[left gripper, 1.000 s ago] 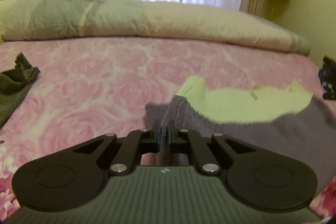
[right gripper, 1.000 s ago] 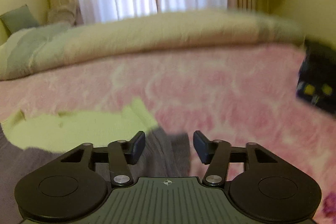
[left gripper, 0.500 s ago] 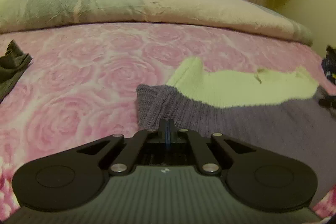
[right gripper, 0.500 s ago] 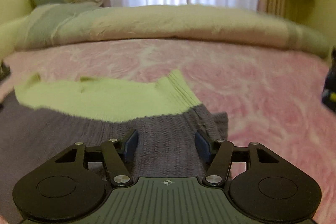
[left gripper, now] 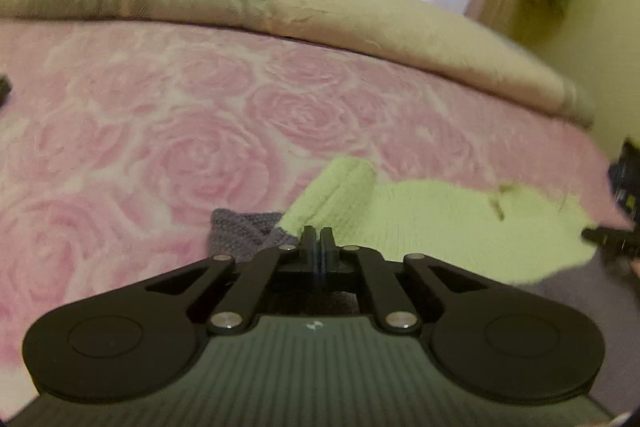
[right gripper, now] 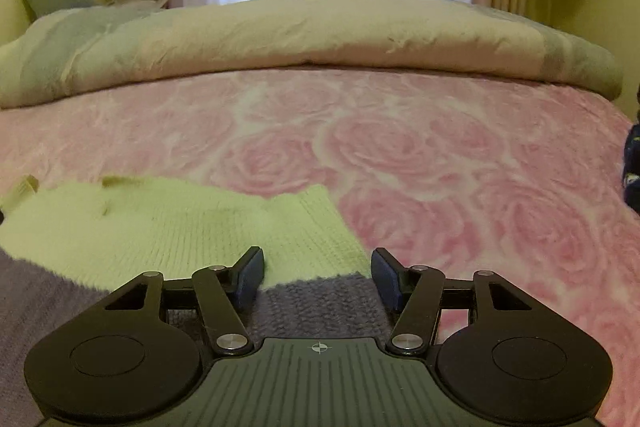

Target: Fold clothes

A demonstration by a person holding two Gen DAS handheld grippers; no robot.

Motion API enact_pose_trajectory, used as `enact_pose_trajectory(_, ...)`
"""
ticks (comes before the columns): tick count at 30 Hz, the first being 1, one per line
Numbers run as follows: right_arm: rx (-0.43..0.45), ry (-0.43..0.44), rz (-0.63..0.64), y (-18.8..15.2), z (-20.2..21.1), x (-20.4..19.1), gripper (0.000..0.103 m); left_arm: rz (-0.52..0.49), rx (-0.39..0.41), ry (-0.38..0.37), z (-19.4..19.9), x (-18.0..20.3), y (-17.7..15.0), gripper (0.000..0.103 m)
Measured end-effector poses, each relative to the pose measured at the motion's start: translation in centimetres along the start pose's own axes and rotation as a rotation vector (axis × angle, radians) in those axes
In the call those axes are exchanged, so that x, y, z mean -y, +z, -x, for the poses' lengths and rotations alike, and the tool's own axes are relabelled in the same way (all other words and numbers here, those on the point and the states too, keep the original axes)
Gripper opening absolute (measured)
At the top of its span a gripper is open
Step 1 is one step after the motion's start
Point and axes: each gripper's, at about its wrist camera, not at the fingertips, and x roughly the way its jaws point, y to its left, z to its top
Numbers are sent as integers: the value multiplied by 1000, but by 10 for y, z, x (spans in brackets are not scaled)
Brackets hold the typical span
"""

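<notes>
On the pink rose bedspread (right gripper: 400,147) lies the green-and-purple sweater (right gripper: 180,227). My left gripper (left gripper: 318,235) is clamped tight at its left edge; my right gripper (right gripper: 318,271) hangs spread wide over its right corner.

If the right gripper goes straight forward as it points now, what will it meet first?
Probably the sweater: the right gripper is open, with the purple knit between its fingers and the pale green part just ahead. Beyond that lies the pink bedspread. Depth is uncertain.
</notes>
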Motion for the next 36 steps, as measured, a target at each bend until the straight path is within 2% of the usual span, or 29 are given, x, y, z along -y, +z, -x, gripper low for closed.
enact_pose_trajectory(3,-7,-7,-25,-12,17,10,58,-1,14,28,31,7,-8,4)
enact_pose_trajectory(7,-17,-16,-59,-28,39,23,58,-22,81,19,88,13,-36,5)
enact_pose_trajectory(8,-19,-18,-67,-32,45,26,58,-34,70,21,94,15,-44,7)
enact_pose_trajectory(10,-21,-17,-94,-40,55,34,58,-87,16,81,92,19,-62,10)
enact_pose_trajectory(11,-12,6,-147,-44,55,40,58,-93,23,99,92,18,-67,9)
enact_pose_trajectory(13,-26,30,-259,-43,58,51,58,-38,38,109,99,18,-67,9)
enact_pose_trajectory(16,-13,18,-331,-38,84,55,58,46,67,80,121,20,-63,10)
enact_pose_trajectory(18,11,8,-354,-44,104,55,58,63,78,60,136,21,-70,13)
enact_pose_trajectory(21,4,30,-488,-65,126,63,58,68,40,78,141,19,-87,14)
enact_pose_trajectory(23,0,83,-621,-78,128,68,58,111,38,87,143,13,-96,14)
enact_pose_trajectory(27,-9,189,-885,-104,133,77,58,198,58,40,160,9,-99,15)
enact_pose_trajectory(33,-25,351,-1271,-140,138,90,58,259,52,-30,174,4,-99,17)
enact_pose_trajectory(34,-35,362,-1295,-136,130,87,58,267,53,-33,174,2,-100,17)
enact_pose_trajectory(36,-35,331,-1329,-130,118,81,58,277,61,-29,175,0,-99,18)
